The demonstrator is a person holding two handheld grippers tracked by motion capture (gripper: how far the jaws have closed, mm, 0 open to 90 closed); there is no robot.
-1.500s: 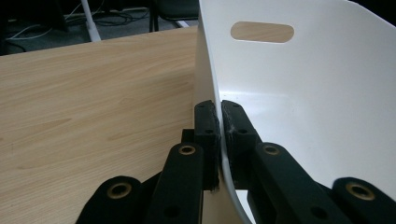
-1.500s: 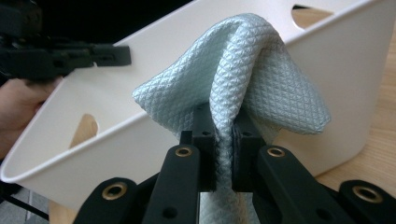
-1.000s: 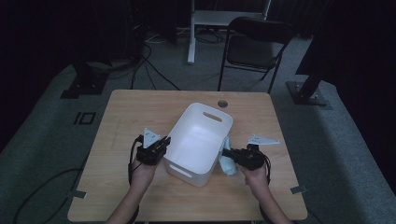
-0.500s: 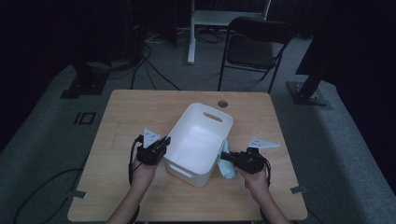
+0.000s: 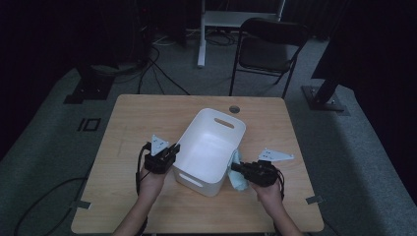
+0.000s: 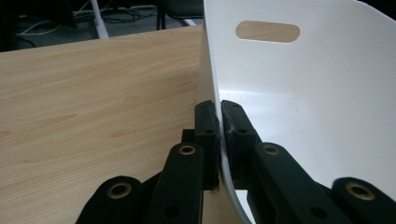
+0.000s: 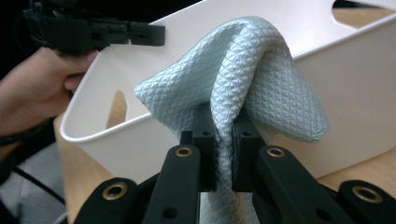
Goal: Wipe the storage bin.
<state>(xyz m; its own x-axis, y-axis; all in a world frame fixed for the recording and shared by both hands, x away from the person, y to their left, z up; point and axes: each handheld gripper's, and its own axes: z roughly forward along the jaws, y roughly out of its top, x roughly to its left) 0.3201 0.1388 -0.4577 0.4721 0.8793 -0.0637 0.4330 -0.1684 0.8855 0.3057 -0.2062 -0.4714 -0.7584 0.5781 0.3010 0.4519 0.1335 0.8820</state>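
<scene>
A white plastic bin (image 5: 209,147) with handle slots stands tilted on the wooden table (image 5: 128,123). My left gripper (image 5: 169,151) is shut on the bin's left wall, one jaw inside and one outside, as the left gripper view shows at the bin wall (image 6: 280,93) with the left gripper (image 6: 219,121). My right gripper (image 5: 235,167) is shut on a pale blue textured cloth (image 5: 238,172), held against the bin's right side. In the right gripper view the cloth (image 7: 243,74) bunches above the right gripper (image 7: 224,135) and drapes against the bin's rim (image 7: 140,116).
A round cable hole (image 5: 234,108) sits in the table's far edge. Behind the table stand a black folding chair (image 5: 268,49) and a white desk leg (image 5: 201,34). Black stand bases (image 5: 324,96) rest on the grey carpet at both sides.
The right gripper with the cloth has shifted slightly along the bin's right side. The left gripper and the bin have stayed put.
</scene>
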